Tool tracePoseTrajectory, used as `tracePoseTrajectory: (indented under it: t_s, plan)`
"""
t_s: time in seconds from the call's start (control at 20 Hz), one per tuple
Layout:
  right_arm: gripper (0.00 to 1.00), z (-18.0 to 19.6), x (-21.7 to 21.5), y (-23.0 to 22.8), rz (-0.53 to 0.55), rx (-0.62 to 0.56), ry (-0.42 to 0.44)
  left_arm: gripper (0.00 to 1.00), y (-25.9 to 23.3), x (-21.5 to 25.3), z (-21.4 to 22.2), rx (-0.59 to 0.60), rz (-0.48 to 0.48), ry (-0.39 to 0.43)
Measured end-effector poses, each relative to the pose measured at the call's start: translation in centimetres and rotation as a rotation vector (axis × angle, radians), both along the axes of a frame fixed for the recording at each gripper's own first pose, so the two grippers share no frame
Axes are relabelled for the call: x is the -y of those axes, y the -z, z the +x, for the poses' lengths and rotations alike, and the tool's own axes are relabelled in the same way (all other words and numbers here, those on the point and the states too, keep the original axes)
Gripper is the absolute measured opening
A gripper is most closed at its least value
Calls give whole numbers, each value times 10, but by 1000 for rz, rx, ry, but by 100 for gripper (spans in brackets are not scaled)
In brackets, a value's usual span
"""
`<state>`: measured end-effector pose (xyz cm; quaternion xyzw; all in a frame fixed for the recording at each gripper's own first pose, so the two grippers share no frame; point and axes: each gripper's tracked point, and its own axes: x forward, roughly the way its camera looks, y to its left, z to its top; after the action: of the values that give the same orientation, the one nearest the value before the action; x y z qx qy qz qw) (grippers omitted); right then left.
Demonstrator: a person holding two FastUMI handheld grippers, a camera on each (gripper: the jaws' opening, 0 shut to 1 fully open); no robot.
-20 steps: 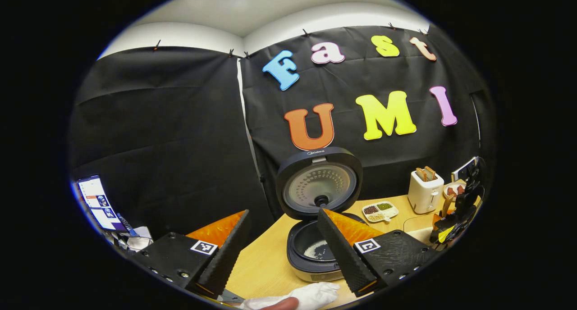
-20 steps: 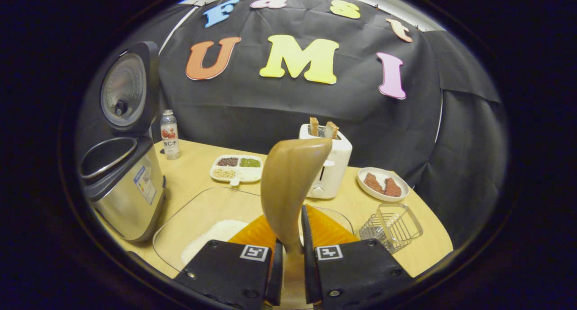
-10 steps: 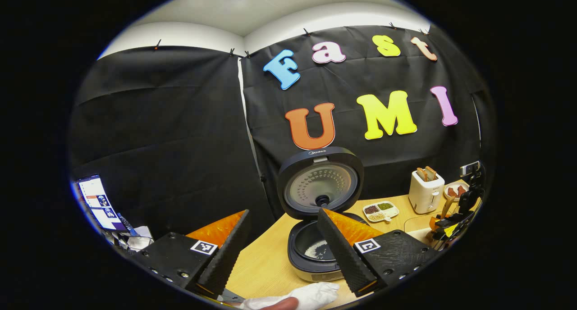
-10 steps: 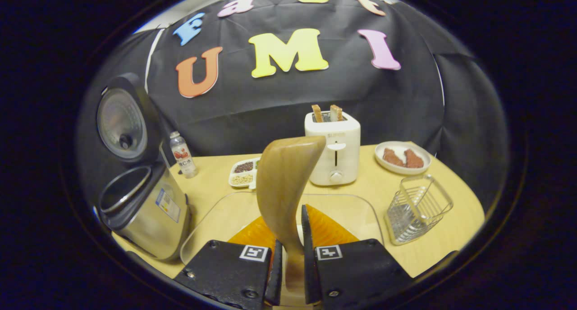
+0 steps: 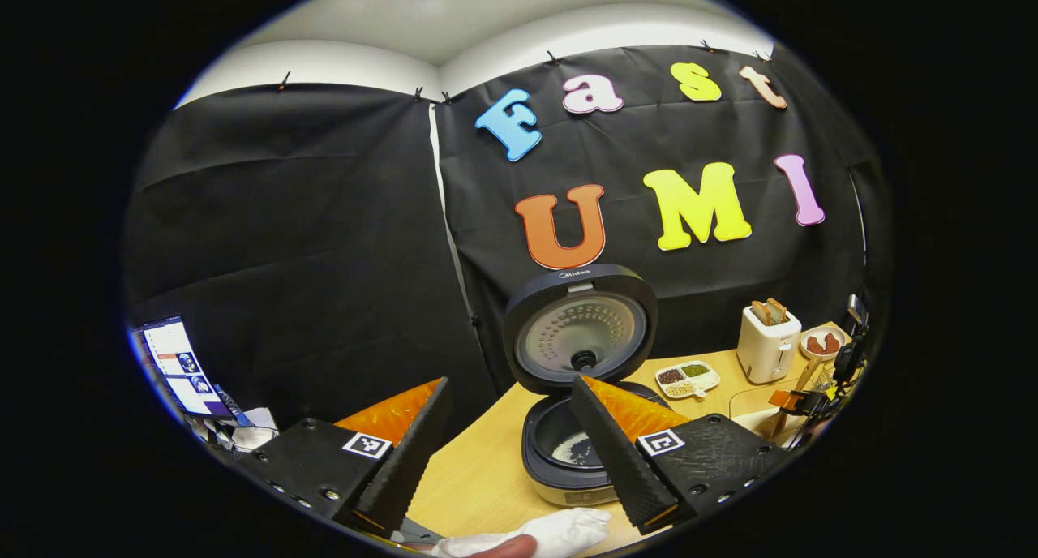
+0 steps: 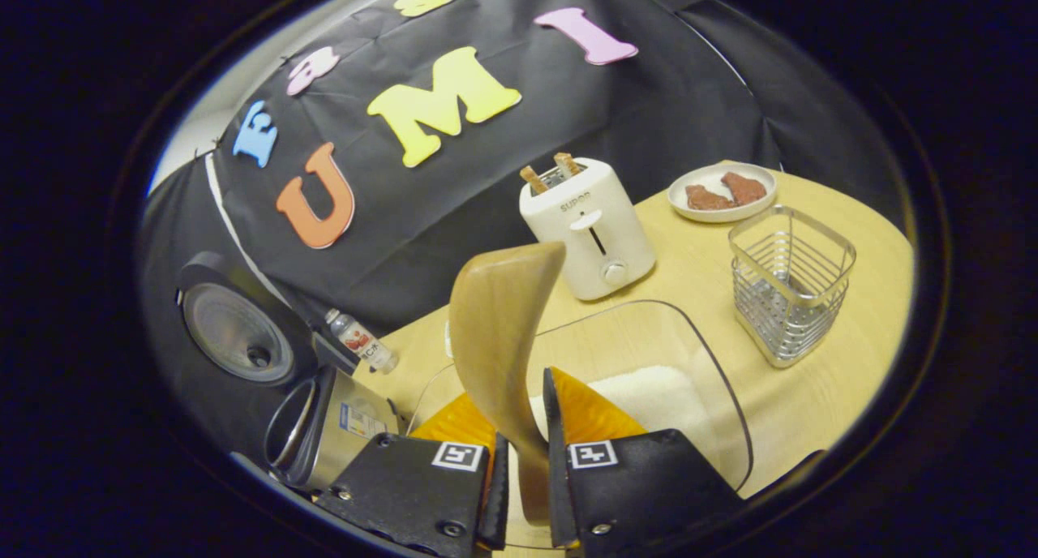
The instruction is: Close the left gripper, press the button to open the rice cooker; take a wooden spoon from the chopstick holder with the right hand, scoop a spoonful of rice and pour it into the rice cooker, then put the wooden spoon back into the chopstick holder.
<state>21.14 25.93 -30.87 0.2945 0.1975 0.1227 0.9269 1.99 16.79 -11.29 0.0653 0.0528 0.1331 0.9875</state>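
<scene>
The rice cooker (image 5: 577,440) stands with its lid (image 5: 580,328) up and some rice in the pot; it also sits at the lower left as the rice cooker (image 6: 336,424). My left gripper (image 5: 507,412) hangs open in front of it, nothing between its fingers. My right gripper (image 6: 523,461) is shut on the handle of the wooden spoon (image 6: 499,331), whose bowl rises tilted above the glass dish (image 6: 722,388) of white rice (image 6: 649,396). The wire chopstick holder (image 6: 788,282) stands upright to the right of the dish. The right gripper (image 5: 815,392) with the spoon shows far right.
A white toaster (image 6: 585,229) with two slices stands behind the dish. A plate of meat (image 6: 720,191) lies beyond the holder. A small bottle (image 6: 361,343) and a divided snack tray (image 5: 684,379) sit near the cooker. A screen (image 5: 174,367) glows at far left; a gloved hand (image 5: 535,538) below.
My right gripper has rolled and swung rightward with the spoon, so the chopstick holder and toaster sit higher and larger and the cooker has slid to the lower left. The left gripper has barely moved.
</scene>
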Motion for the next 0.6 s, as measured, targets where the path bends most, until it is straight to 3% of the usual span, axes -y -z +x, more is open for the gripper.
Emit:
tracePoseTrajectory:
  t_s: [0.15,0.25,0.6]
  plan:
    - [25,-1,-5,-5,142,-32,4,91,-1,0,-1,-3,-3,-1]
    - [25,2,-7,-6,220,-48,7,95,-1,2,-1,-4,-2,0]
    - [24,3,14,-28,526,-63,54,95,-7,-5,-1,1,-3,-9]
